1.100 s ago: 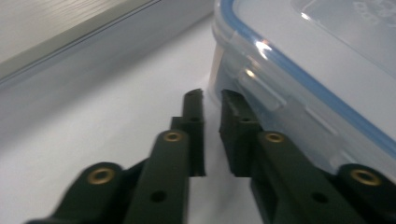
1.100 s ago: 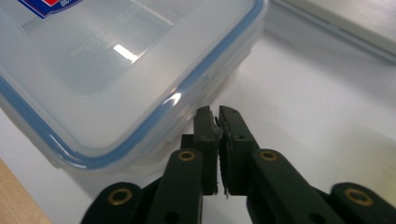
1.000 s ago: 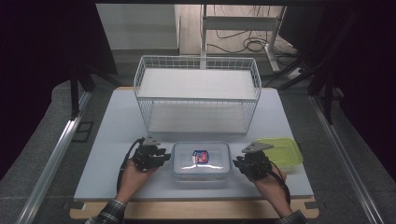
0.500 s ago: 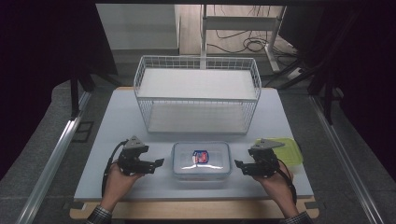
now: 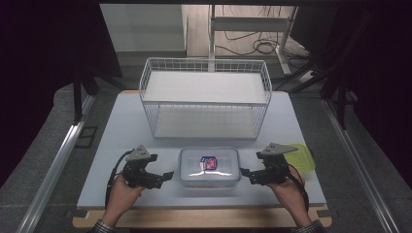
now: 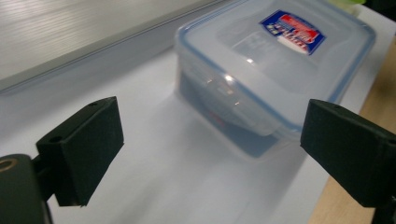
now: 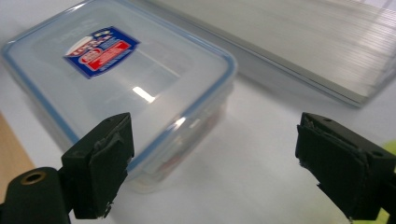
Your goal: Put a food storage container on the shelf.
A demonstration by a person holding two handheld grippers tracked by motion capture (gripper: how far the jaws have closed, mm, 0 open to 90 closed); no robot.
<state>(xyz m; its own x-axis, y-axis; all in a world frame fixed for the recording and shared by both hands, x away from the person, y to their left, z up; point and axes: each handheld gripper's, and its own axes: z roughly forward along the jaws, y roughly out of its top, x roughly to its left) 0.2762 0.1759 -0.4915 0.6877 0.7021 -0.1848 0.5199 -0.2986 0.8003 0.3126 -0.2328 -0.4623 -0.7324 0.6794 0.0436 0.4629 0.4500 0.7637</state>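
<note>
Both tools point(image 5: 168, 174) point(image 5: 241, 172) have just opened, backing off the container point(image 5: 210, 165).

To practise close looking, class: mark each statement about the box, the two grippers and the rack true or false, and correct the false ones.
1. The box has its lid on. True.
2. The left gripper is clamped on the box. False: its jaws, which have just been opening, stand apart with nothing between them, short of the box's left end.
3. The right gripper is open beside the box's right end. True; its jaws have just been opening too.
4. The wire rack stands behind the box. True.
5. The green lid lies on top of the box. False: it lies on the table, right of the box.
</note>
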